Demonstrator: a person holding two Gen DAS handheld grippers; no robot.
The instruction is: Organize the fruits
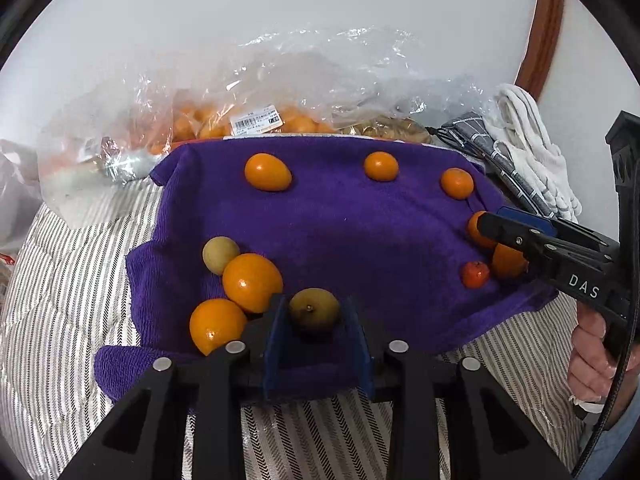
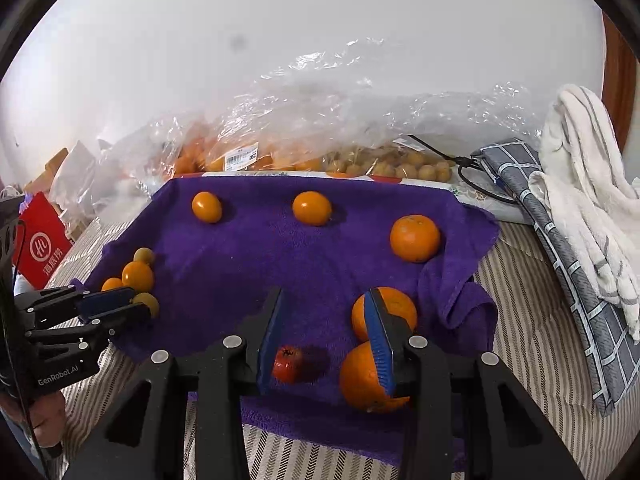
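brown fruit [image 1: 314,310] btwn pads of left tool [image 1: 316,320], jaws parted, not pinching

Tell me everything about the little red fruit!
The little red fruit is small, round and glossy, red-orange, with a dark puckered tip on top. It is far smaller than the oranges beside it. It rests on the purple towel near its front edge, between the fingers of the right tongs. It sits right by the left finger; the other finger is well clear, so it is not squeezed.
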